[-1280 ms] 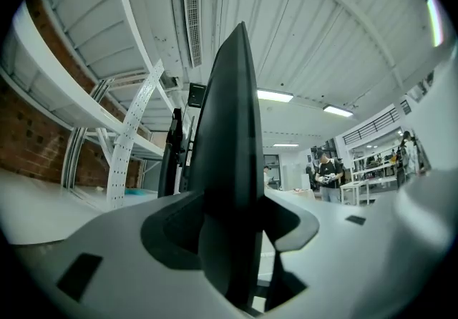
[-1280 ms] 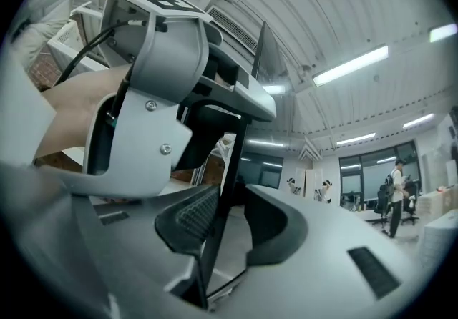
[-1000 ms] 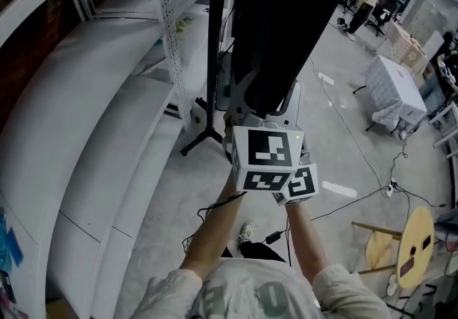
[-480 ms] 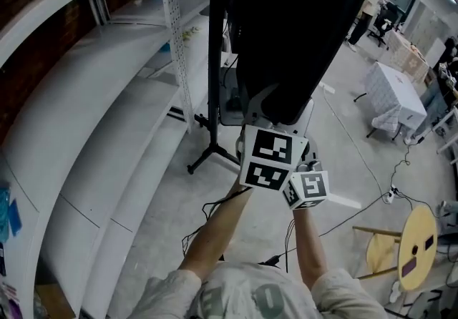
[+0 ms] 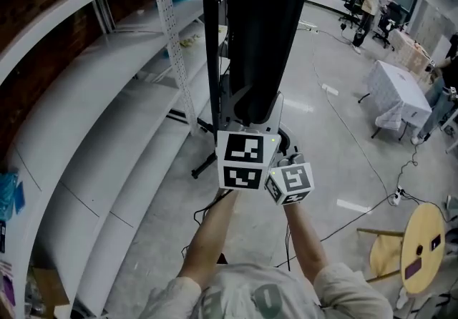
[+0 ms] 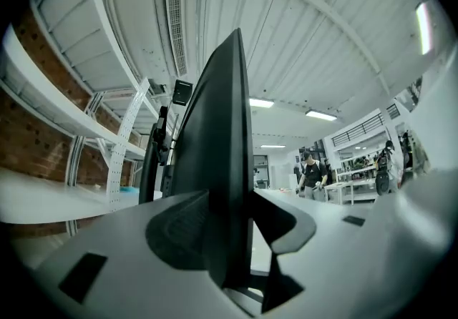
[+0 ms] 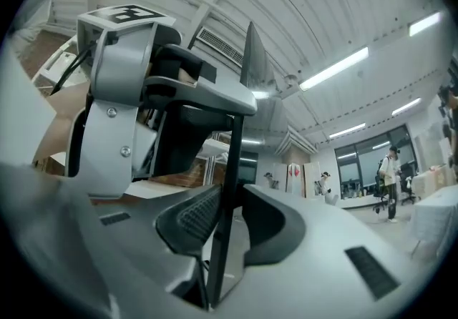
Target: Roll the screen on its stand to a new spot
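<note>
Since both claws are already on the bottom edge of the screen, the only thing that matters for the next push is how the panel sits: it rises straight up and away from the jaws, long axis running upward, seen edge-on. Now the left claw has just been closing and its pads are clamped on the thicker part of the edge, so it's a mid-width grip. Same for the right claw, closing too but narrower, pinching the thin edge; I reckon it's gripping. In the head view the two sit side by side, right one a bit nearer the body, so neither hand is really nearer the screen. Black pole of the stand is just beyond and left of the claws, white shelving further left, floor off to the right, so that's where I'd roll it
</note>
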A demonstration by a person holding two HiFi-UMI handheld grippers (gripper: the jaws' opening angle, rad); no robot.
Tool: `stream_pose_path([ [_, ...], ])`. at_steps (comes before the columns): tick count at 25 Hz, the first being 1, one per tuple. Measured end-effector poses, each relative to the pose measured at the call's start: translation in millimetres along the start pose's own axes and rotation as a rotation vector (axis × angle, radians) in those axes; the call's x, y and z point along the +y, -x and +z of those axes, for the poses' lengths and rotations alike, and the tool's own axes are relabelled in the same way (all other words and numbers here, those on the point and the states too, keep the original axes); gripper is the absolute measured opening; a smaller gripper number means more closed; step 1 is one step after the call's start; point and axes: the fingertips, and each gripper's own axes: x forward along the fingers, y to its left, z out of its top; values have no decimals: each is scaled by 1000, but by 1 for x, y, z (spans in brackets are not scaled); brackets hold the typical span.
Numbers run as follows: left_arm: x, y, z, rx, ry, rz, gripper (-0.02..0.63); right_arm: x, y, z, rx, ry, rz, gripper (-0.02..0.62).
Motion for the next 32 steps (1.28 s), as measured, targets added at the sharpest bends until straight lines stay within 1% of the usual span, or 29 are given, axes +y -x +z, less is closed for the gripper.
stream_pose_path([
  [4,-11,15,3,-18,8,4,199,6,16,8,-14,1,9,97],
  [8,-24,23,5,-29,-6,-3,199,7,32,11,-24,-4,8,97],
  [11,-29,30,7,-26,4,-19,198,11,39,16,-32,-5,9,95],
  [14,-38,37,7,-23,-4,-30,198,13,50,17,-33,-6,1,94],
  [23,-59,64,11,-49,-2,-27,195,24,80,27,-30,10,23,94],
  [29,-70,95,15,-64,-10,5,195,49,104,38,-33,19,60,94],
  [32,-77,115,17,-66,-31,29,195,64,118,41,-42,11,79,94],
])
